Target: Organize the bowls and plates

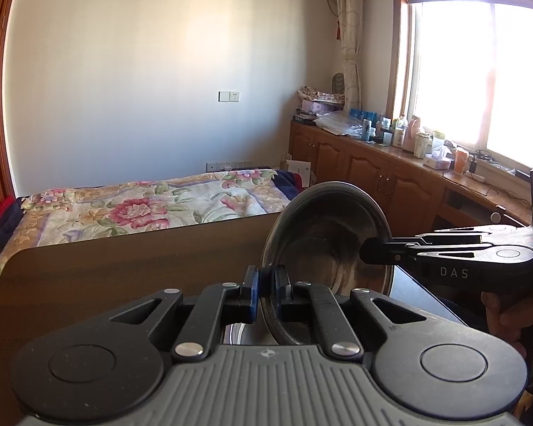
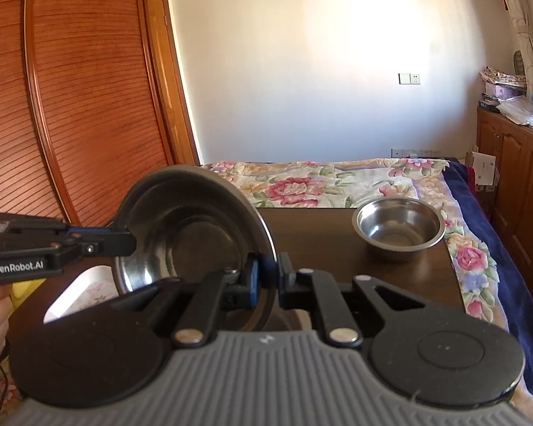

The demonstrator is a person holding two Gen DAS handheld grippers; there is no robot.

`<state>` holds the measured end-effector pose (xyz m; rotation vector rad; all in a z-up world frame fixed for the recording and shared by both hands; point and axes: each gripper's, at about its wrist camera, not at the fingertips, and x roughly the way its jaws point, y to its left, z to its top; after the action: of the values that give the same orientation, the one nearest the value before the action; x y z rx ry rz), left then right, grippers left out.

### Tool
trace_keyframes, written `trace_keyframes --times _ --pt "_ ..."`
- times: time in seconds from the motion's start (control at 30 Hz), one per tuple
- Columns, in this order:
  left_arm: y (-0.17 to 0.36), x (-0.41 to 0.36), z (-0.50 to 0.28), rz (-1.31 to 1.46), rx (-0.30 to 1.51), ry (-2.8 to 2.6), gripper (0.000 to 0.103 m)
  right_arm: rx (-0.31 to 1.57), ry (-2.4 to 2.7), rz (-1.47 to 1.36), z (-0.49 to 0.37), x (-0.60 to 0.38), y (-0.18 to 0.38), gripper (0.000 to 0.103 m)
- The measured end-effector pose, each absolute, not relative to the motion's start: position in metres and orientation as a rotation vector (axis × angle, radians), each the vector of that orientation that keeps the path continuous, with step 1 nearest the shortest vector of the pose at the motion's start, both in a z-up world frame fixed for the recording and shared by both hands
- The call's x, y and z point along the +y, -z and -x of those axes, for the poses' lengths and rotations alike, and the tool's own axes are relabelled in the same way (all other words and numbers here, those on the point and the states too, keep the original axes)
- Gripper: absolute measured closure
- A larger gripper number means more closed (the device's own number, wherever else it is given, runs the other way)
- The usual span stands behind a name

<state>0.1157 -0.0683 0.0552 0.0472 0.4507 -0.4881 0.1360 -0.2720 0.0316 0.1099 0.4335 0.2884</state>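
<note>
A stainless steel bowl (image 1: 323, 234) hangs tilted on edge above the dark wooden table (image 1: 124, 269). My left gripper (image 1: 265, 285) is shut on its near rim, and my right gripper (image 1: 367, 252) comes in from the right, shut on the rim's right side. In the right wrist view the same bowl (image 2: 188, 227) fills the centre left. There my right gripper (image 2: 269, 277) pinches its near rim and my left gripper (image 2: 128, 243) clamps its left edge. A second steel bowl (image 2: 398, 227) stands upright on the table (image 2: 319, 234) at the far right.
A bed with a floral cover (image 1: 142, 206) lies just beyond the table's far edge. Wooden cabinets (image 1: 373, 170) crowded with bottles run under the window on the right. A slatted wardrobe (image 2: 53, 106) stands at left. A white patterned thing (image 2: 85, 291) lies low at left.
</note>
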Motion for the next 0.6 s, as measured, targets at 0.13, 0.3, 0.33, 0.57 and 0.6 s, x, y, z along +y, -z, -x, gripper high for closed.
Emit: trace_keyframes --times 0.13,0.3,0.33,0.57,0.6 --pt "-0.051 -0.062 -0.104 -0.027 0.444 0.478 0.093 0.420 -0.289 -0.105 -0.126 -0.267 -0.031 0.091" --pt "-0.041 -0.053 -0.098 0.017 0.450 0.475 0.093 0.406 -0.300 -0.085 -0.115 -0.261 -0.028 0.091" --pt "-0.040 -0.052 -0.097 0.020 0.450 0.473 0.093 0.405 -0.300 -0.080 -0.114 -0.260 -0.028 0.091" --pt "-0.025 -0.054 -0.106 0.041 0.484 0.466 0.093 0.399 -0.297 -0.061 -0.111 -0.253 -0.019 0.091" --pt "-0.022 -0.054 -0.109 0.048 0.496 0.465 0.093 0.401 -0.296 -0.064 -0.112 -0.254 -0.018 0.091"
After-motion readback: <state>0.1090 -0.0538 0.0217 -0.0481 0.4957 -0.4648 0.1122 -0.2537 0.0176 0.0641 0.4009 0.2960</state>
